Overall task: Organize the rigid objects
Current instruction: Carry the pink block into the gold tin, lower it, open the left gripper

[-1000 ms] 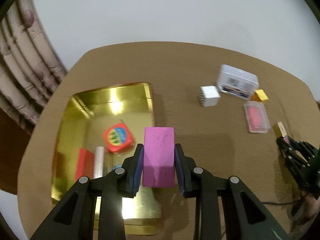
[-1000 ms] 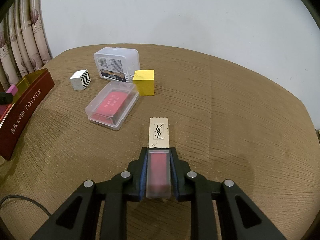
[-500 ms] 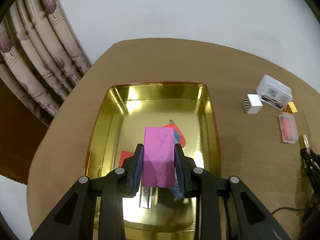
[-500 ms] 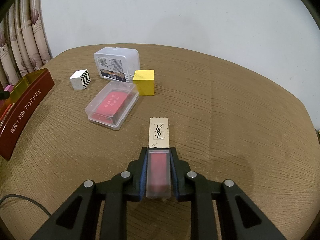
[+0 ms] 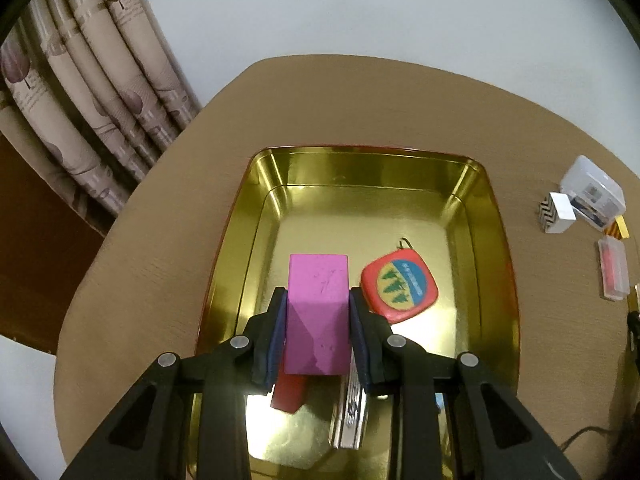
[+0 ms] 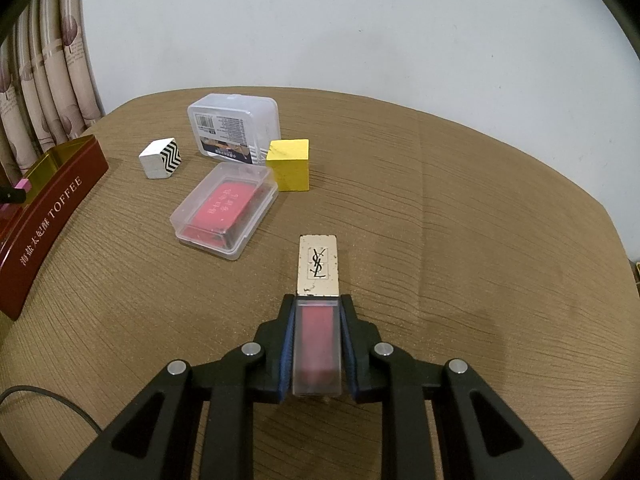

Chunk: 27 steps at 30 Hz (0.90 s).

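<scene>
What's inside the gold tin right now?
In the gold tin: a red tape measure, a red block and a silver bar, both partly hidden by the pink block held above.

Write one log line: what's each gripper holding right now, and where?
left gripper: shut on pink block, over gold tin | right gripper: shut on lipstick, over table | tin holds: tape measure

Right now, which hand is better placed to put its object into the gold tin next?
Left. The left gripper holds the pink block directly over the tin. The right gripper holds the lipstick over the table, away from the tin.
</scene>
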### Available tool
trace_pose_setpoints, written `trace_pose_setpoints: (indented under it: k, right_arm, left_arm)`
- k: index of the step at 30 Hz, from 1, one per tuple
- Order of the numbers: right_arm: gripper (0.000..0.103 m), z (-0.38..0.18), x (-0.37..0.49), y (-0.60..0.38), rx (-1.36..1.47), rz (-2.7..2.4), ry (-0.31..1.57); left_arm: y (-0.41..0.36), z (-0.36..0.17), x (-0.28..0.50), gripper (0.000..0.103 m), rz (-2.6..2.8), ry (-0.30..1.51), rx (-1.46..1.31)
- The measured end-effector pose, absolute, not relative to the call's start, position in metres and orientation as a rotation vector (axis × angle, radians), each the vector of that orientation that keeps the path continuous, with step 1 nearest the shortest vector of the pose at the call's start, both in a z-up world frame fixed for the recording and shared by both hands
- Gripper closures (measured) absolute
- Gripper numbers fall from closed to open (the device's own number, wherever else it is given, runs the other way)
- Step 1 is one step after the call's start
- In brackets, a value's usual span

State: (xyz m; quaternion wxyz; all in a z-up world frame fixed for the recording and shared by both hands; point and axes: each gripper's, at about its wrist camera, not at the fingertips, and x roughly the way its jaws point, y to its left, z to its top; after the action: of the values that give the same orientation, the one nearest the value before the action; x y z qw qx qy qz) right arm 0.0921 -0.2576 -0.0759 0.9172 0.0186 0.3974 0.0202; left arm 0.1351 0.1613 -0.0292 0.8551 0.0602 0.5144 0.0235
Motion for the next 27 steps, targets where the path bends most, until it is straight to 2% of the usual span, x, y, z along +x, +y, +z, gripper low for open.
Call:
trace_pose_setpoints:
  k: [27]
  right_arm:
    - [0.082,-0.076,0.093,-0.258,0.033,0.040,0.819]
  left_arm:
    - [0.170,-0.057,0.187,0.076,0.037,1.139,0.082]
